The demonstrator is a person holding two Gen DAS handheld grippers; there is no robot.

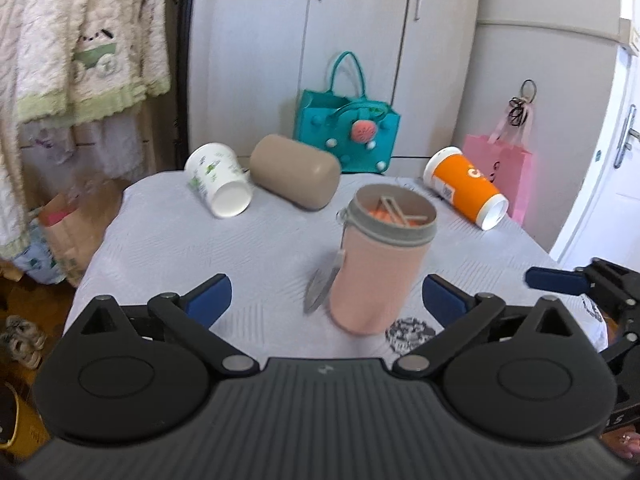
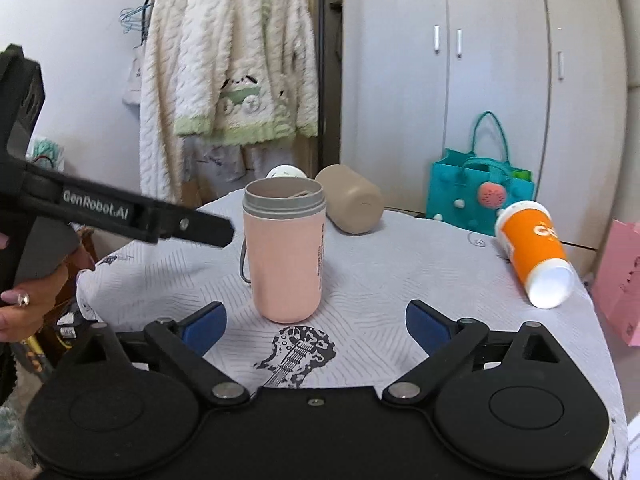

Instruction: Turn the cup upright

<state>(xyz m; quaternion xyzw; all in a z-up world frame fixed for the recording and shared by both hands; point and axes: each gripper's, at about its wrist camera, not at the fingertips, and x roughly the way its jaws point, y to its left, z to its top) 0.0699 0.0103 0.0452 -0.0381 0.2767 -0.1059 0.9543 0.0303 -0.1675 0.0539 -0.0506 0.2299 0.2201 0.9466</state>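
Note:
A pink cup with a grey rim (image 1: 380, 264) stands upright on the cloth-covered table (image 1: 180, 248); it also shows in the right wrist view (image 2: 285, 252). My left gripper (image 1: 326, 298) is open and empty, just in front of the pink cup. My right gripper (image 2: 316, 322) is open and empty, also just short of it. Three cups lie on their sides: a white printed cup (image 1: 219, 179), a beige cup (image 1: 295, 172) and an orange cup (image 1: 466, 186), the last also in the right wrist view (image 2: 534, 248).
A teal bag (image 1: 346, 128) and a pink gift bag (image 1: 506, 172) stand behind the table by white wardrobe doors (image 1: 360, 20). Fluffy garments (image 2: 232, 64) hang at the left. The left gripper's body (image 2: 120, 210) crosses the left of the right wrist view.

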